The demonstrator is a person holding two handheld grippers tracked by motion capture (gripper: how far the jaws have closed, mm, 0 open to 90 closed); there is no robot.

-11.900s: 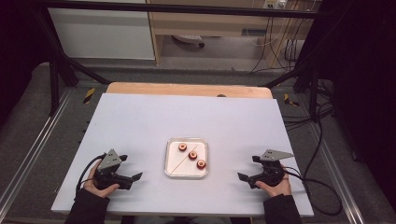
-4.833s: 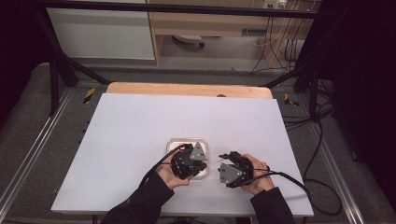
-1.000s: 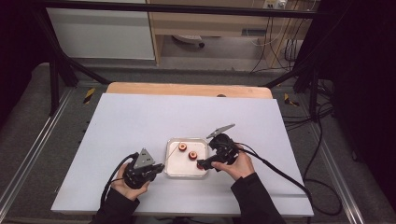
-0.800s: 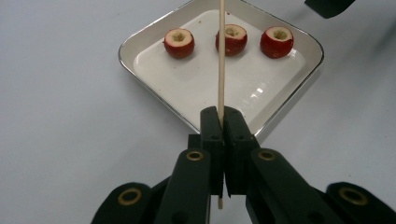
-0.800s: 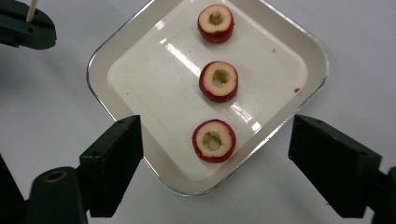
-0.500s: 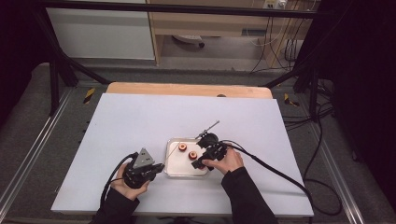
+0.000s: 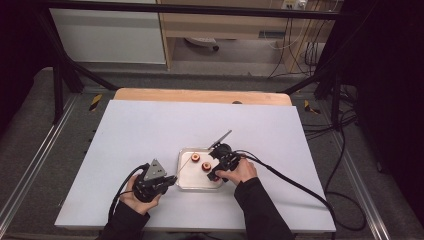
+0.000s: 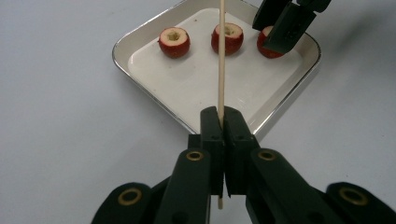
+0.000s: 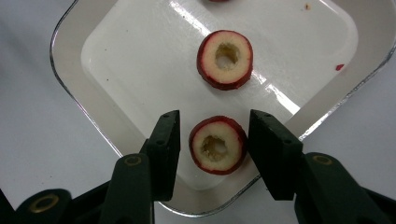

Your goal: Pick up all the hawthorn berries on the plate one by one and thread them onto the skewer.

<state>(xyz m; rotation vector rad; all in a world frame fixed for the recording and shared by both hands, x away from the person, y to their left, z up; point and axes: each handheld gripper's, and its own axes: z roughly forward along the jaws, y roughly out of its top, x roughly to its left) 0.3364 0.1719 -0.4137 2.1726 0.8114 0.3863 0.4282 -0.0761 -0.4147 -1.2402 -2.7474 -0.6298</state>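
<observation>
A square metal tray (image 7: 186, 186) holds three cored red fruit pieces. My left gripper (image 8: 223, 116) is shut on a thin wooden skewer (image 8: 221, 60) that points out over the tray (image 8: 119, 53), towards the middle piece (image 8: 228, 38). My right gripper (image 9: 217, 135) reaches down into the tray (image 9: 65, 74). Its jaws have just been closing and stand on either side of the nearest fruit piece (image 9: 217, 147), with a small gap at each pad. A second piece (image 9: 225, 58) lies just beyond. In the high view the left gripper (image 7: 170, 181) sits at the tray's left edge, and the right gripper (image 7: 212, 172) is over its right half.
The tray rests on a white table top (image 7: 150, 130) with a wooden strip (image 7: 200, 96) along its far edge. Black cables (image 7: 290, 180) trail from both grippers across the table. Metal frame rails (image 7: 30, 165) run along each side.
The right gripper has moved left and down into the tray, and its jaws have narrowed around a fruit piece. The left gripper and its skewer have stayed put.
</observation>
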